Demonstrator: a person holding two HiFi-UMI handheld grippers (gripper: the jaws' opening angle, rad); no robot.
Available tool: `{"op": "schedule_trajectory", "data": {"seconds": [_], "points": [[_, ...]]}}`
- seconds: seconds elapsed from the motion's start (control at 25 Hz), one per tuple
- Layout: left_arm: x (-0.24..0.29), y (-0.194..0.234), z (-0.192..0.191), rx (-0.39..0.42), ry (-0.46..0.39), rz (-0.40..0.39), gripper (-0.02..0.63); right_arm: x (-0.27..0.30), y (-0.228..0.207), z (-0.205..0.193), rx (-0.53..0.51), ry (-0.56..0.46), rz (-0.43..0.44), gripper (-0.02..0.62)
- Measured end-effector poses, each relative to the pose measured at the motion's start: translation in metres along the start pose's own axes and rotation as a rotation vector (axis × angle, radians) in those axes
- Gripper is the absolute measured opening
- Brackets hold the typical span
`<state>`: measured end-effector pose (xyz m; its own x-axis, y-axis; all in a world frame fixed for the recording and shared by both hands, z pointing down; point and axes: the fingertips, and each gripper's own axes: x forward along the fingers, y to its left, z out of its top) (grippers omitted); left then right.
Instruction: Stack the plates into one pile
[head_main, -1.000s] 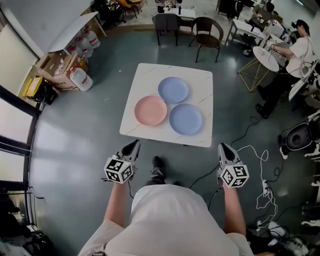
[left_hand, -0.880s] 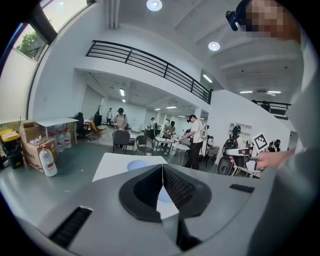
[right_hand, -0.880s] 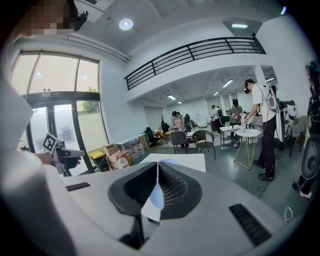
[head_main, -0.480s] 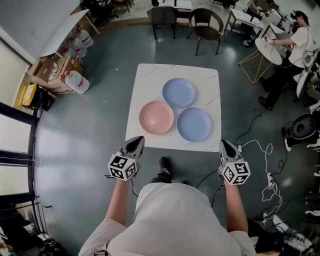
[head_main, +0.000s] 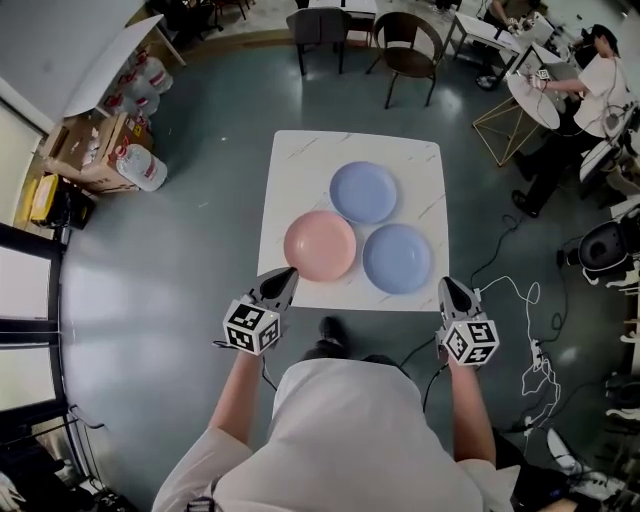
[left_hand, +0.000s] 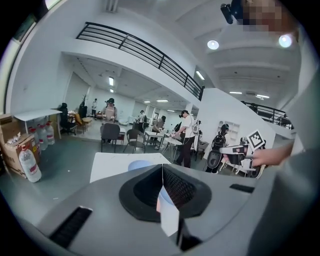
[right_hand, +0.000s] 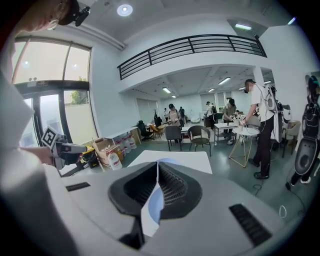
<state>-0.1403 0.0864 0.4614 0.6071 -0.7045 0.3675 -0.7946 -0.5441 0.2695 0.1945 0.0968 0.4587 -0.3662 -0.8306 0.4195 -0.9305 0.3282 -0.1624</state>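
Nothing stacked yet. Lying singly on the white table (head_main: 300, 165): pink plate (head_main: 320, 245) at 8 o'clock, far blue plate (head_main: 363, 192) at 12, near blue plate (head_main: 398, 258) at 4, rims touching or nearly so. Hovering off the near edge: left gripper (head_main: 288, 272) at 7 o'clock, right gripper (head_main: 447, 284) at 5, both pinched fully together, holding nothing.

Risky from here:
- Coming in without parting the jaws would shove a plate instead of catching its rim.
- Nudging one would likely push its neighbours toward the far edge.
- Gripping a thin rim too shallowly could let it tip and slip.
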Motion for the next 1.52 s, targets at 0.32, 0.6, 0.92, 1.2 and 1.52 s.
{"op": "schedule_trajectory", "data": {"seconds": [0.32, 0.6, 0.92, 1.2, 1.52], "points": [[0.023, 0.022, -0.004, -0.016, 0.028, -0.049, 0.012, 0.02, 0.01, -0.005, 0.056, 0.026, -0.022, 0.026], [0.041, 0.022, -0.003, -0.029, 0.038, -0.073, 0.012, 0.019, -0.001, -0.006, 0.084, 0.039, -0.052, 0.026], [0.069, 0.007, -0.008, -0.042, 0.069, -0.097, 0.014, 0.03, -0.029, -0.018, 0.179, 0.058, -0.048, 0.026], [0.111, -0.01, -0.011, -0.06, 0.094, -0.071, 0.013, 0.061, -0.056, -0.023, 0.151, 0.101, 0.009, 0.026], [0.168, -0.04, -0.039, -0.143, 0.164, -0.061, 0.014, 0.098, -0.09, -0.049, 0.17, 0.192, 0.108, 0.026]]}}
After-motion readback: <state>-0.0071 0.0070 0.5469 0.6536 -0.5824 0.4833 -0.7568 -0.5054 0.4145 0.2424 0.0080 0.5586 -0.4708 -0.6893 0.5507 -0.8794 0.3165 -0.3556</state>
